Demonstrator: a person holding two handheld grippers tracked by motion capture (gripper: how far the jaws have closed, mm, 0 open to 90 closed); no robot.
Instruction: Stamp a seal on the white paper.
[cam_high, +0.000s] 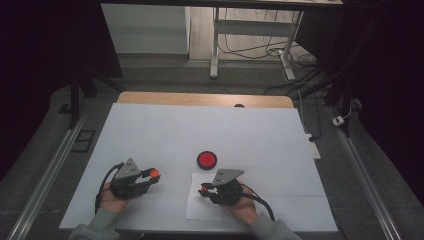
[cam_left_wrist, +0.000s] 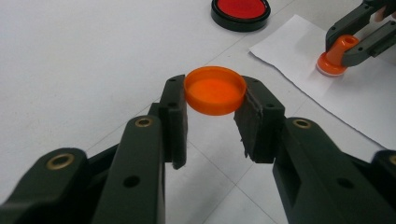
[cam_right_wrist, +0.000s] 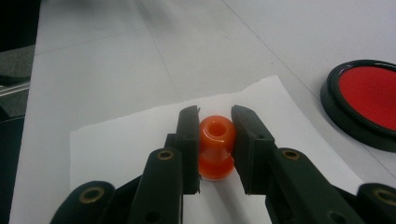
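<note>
Right gripper view, stamp (cam_right_wrist: 215, 147) between gripper (cam_right_wrist: 215, 116) jaws

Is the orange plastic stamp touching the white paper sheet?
Touching. In the left gripper view, the orange plastic stamp stands with its base pressed flat on the white paper sheet, with no gap.

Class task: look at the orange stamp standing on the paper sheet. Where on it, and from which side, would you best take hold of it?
Grip the narrow neck of the orange stamp, coming in level from the side. It stands upright on the paper sheet, and its waist between wider top and flared base probably stops the pads slipping. The right gripper holds it just there. That leaves the base free to press down.
</note>
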